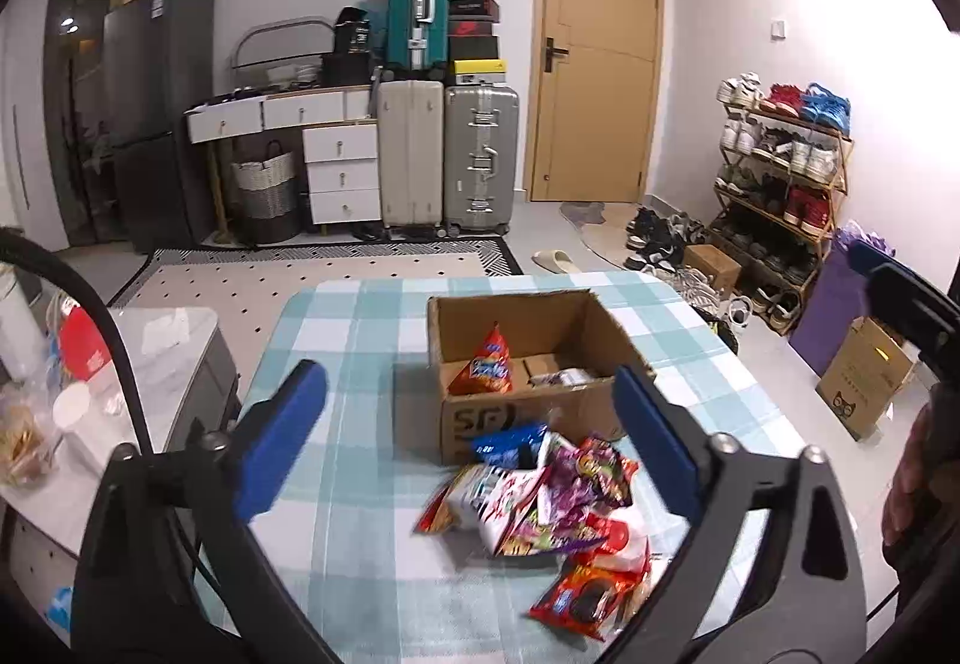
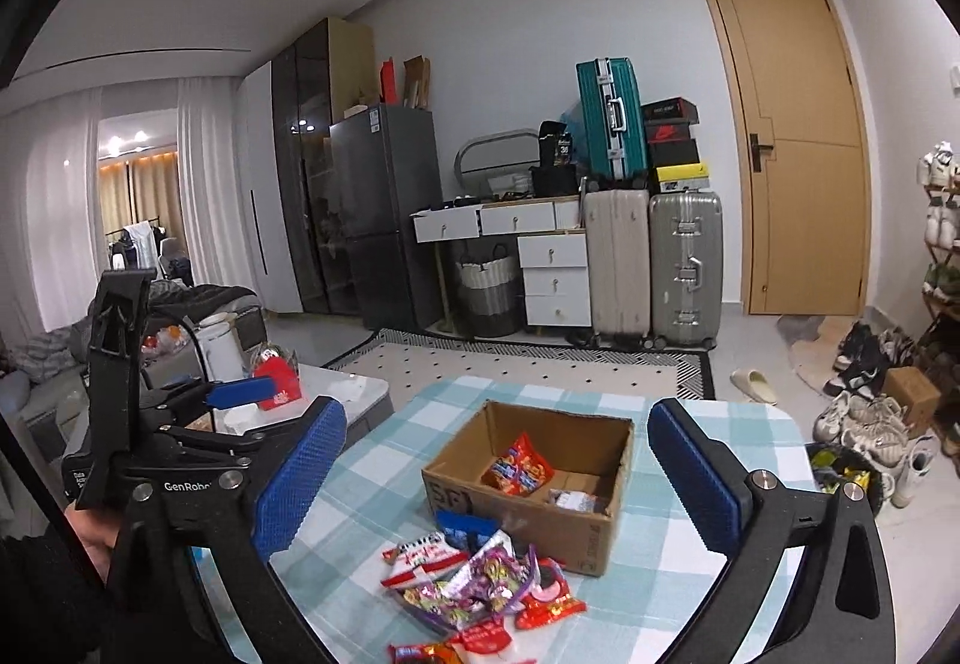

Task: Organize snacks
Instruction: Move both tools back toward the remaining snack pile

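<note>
Both tools hang above the near edge of the table [image 1: 360, 316], and neither carries anything: the left tool [image 1: 471, 442] has its blue pads spread wide apart, and the right tool [image 2: 498, 475] likewise stands fully apart with nothing between the pads. The cardboard box [image 1: 534, 412] sits in the middle of the checked tablecloth with its flaps open; inside it lean an orange-red chip bag [image 1: 485, 364] against the left wall and a small silvery packet [image 1: 567, 377] near the front wall. The pile of loose snack packets [image 1: 540, 508] lies on the cloth just in front of the box, the topmost blue packet [image 1: 510, 442] touching the box's front face. By my reading the sorting is in its early part, between one drop and the next pick. The next move calls for lowering one tool onto a single packet at the pile's edge, closing on its crimped seam, so that neighbours do not lift with it.
</note>
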`<state>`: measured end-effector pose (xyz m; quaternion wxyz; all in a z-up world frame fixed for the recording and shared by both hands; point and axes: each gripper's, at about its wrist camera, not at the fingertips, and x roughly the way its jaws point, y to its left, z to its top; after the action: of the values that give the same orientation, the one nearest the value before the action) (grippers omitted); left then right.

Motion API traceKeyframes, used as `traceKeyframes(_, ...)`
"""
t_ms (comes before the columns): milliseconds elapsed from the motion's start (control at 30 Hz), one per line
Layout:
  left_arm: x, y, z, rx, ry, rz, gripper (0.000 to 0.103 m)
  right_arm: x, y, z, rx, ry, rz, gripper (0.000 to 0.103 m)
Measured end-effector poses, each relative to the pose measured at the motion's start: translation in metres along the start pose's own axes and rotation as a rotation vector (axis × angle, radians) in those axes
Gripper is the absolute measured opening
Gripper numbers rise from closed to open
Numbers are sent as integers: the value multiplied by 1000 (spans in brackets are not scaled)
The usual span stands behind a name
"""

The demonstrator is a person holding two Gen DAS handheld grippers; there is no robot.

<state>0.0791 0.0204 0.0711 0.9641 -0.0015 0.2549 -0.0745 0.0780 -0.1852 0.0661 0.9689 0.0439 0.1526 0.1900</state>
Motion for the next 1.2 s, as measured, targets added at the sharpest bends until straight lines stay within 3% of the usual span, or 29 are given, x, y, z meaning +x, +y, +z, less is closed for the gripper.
traceKeyframes(333,-31,16,-56,-59,-61,26,102,-27,2,-43,21,-3,-13,103)
traceKeyframes(733,17,20,-125,-50,60,31,102,-19,-4,-108,47,60,-38,103)
traceKeyframes(1200,45,3,-153,-36,112,22,102,-7,-18,-173,143,188,-46,103)
